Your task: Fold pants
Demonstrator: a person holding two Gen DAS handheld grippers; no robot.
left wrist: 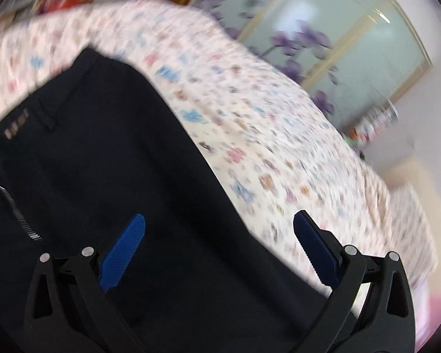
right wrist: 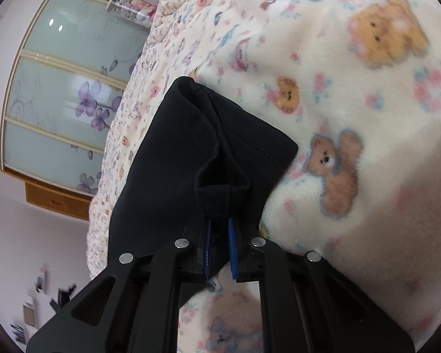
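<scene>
Black pants lie on a bed with a teddy-bear print blanket. In the left wrist view their waist end with a belt loop and open zipper is at the left. My left gripper is open and empty, its blue pads above the pants' edge. In the right wrist view my right gripper is shut on a fold of the pants' hem; the leg ends lie bunched on the blanket.
A wardrobe with frosted glass doors and purple flower print stands beside the bed; it also shows in the left wrist view. The bed's edge drops off at the right of the left wrist view. Small items sit on a far shelf.
</scene>
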